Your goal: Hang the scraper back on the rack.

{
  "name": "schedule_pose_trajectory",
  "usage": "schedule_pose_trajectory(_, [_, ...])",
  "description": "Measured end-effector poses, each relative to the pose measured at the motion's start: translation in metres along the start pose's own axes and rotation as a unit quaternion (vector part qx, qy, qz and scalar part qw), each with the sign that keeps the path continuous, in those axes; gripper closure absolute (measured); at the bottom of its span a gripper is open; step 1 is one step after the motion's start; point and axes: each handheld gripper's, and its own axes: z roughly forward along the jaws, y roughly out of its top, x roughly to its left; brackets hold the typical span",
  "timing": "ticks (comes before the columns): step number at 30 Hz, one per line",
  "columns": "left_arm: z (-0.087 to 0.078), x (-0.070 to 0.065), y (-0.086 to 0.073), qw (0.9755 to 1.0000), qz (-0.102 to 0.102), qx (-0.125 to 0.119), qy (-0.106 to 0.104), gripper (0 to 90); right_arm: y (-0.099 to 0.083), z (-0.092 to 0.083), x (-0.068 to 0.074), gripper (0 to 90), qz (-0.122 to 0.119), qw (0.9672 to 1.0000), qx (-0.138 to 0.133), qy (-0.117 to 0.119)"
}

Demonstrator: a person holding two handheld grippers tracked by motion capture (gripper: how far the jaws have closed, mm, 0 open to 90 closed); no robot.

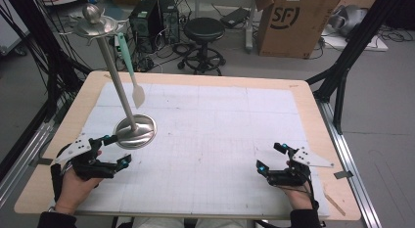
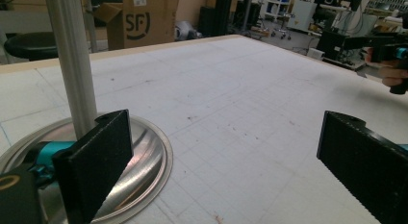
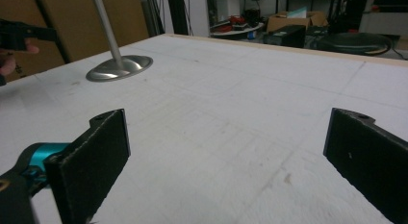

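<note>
White gridded mat over wooden tabletop (image 1: 205,76). Tall silver metal stand with round base (image 1: 135,131) near left edge, pale green spatula (image 1: 131,71) hanging from its top rack. Left gripper (image 1: 113,150) spread wide, one jaw over base rim; right gripper (image 1: 270,157) likewise released, near right edge. Apparently approach stage: next, closing in on pole, spatula dangling close.

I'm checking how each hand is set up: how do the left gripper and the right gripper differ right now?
The left gripper sits at the round base of the metal stand, one jaw over its rim, while the right gripper rests over bare table mat, far from the stand. The left is at the table's near left, the right at its near right. Both have jaws wide open and hold nothing.
</note>
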Motion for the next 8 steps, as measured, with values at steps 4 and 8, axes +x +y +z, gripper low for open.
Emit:
schedule_pose_trajectory(4, [0.0001, 0.0001, -0.0010, 1.0000, 0.000, 0.002, 0.003, 6.0, -0.0044, -0.0050, -0.0038, 1.2, 0.012, 0.9999, -0.011, -0.006])
schedule_pose_trajectory(8, [-0.0006, 0.0007, -0.0013, 1.0000, -0.003, 0.000, 0.006, 6.0, -0.0047, -0.0048, -0.0045, 1.2, 0.025, 0.9994, -0.022, -0.004])
